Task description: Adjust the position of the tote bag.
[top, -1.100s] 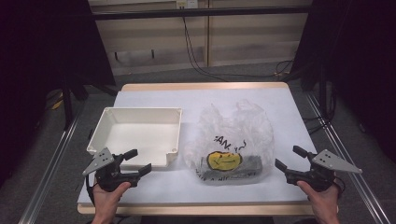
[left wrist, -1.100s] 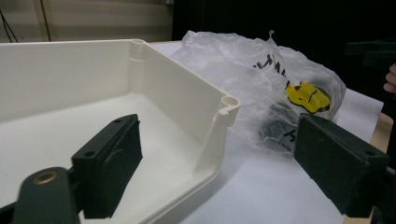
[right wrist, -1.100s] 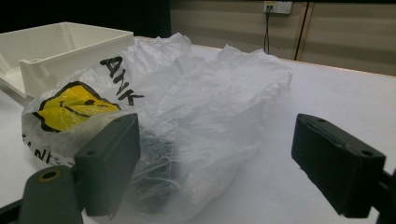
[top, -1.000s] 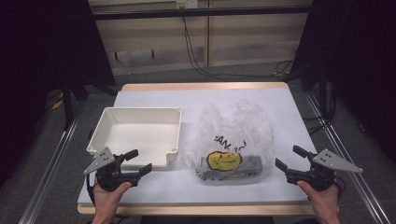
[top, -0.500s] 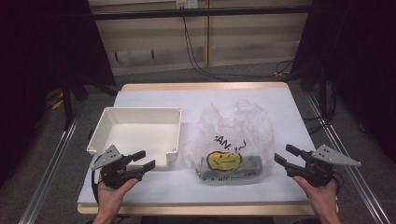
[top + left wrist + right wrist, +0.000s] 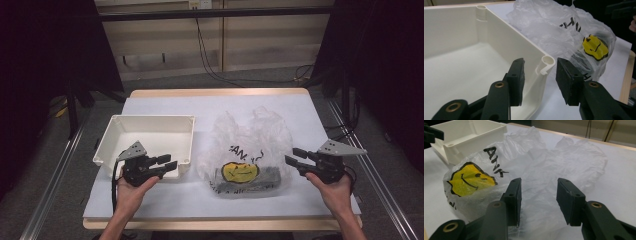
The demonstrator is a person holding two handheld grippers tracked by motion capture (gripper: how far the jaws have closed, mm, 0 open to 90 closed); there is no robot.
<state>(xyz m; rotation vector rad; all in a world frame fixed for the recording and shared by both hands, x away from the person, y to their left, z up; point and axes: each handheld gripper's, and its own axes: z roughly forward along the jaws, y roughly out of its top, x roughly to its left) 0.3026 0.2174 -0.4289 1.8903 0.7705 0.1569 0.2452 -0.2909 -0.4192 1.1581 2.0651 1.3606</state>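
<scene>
Left hand-held gripper (image 6: 539, 82) jaws apart, just been closing, straddling near-right corner of white bin (image 6: 499, 45); pads not yet touching. Risk: shallow bite slips off the rim. Right hand-held gripper (image 6: 537, 202) jaws apart, also closing, at right edge of plastic bag (image 6: 544, 170). Risk: thin film slides out, or bag drags across desk (image 6: 310, 115).

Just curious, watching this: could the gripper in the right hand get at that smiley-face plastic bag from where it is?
Probably yes. The right gripper sits at the bag's edge with its jaws apart, having just been closing, and crinkled plastic lies right in front of them with nothing between.

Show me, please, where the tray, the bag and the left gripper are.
tray (image 6: 114, 140), high view, on its left wall.
bag (image 6: 260, 131), high view, on its crumpled upper part.
left gripper (image 6: 172, 162), high view, midway between its fingertips.
</scene>
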